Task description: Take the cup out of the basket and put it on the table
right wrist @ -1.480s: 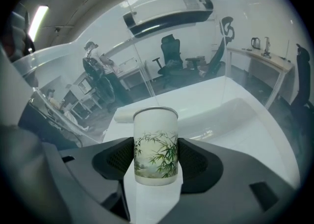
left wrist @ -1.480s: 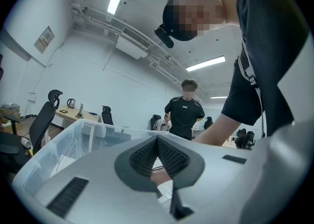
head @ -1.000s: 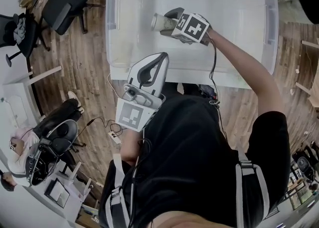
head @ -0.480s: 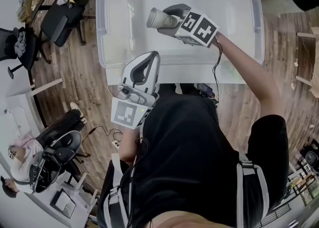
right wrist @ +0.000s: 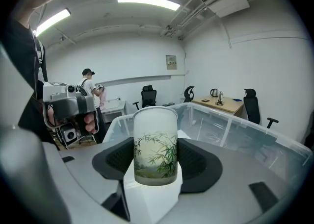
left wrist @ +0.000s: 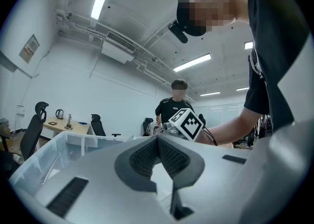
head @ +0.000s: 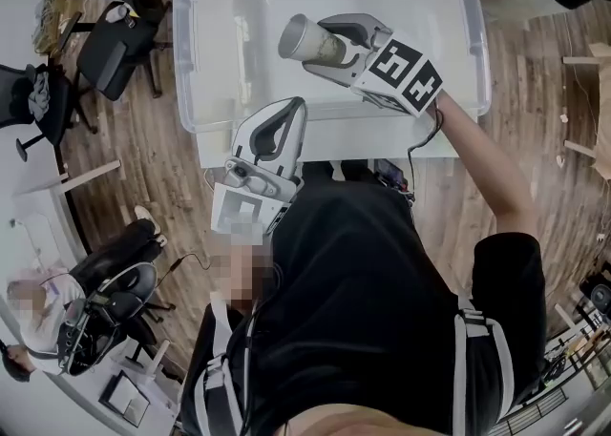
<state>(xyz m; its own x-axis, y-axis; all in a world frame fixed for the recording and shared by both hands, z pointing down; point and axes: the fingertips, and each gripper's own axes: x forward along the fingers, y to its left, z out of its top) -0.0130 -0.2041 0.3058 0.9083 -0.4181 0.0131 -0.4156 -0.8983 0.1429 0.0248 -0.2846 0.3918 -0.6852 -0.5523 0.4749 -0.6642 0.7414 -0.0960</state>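
Observation:
The cup [head: 310, 41], frosted glass with a green bamboo print [right wrist: 155, 145], is clamped between the pads of my right gripper [head: 325, 45] and held in the air over the clear plastic basket [head: 187, 62]. In the right gripper view the jaws [right wrist: 155, 157] press on both sides of the cup's lower half, with the basket's wall [right wrist: 230, 126] behind it. My left gripper [head: 284, 112] is shut with nothing in it, hanging at the basket's near edge close to my body. Its jaws meet in the left gripper view [left wrist: 157, 142].
The basket rests on a white table [head: 425, 144] over a wooden floor. Office chairs [head: 124, 19] stand to the left, and a seated person is at lower left. A person [left wrist: 175, 105] stands in the background. A desk with a kettle [right wrist: 218, 99] is behind the basket.
My right gripper has risen with the cup, out of the basket's interior toward the camera. The left gripper has hardly moved.

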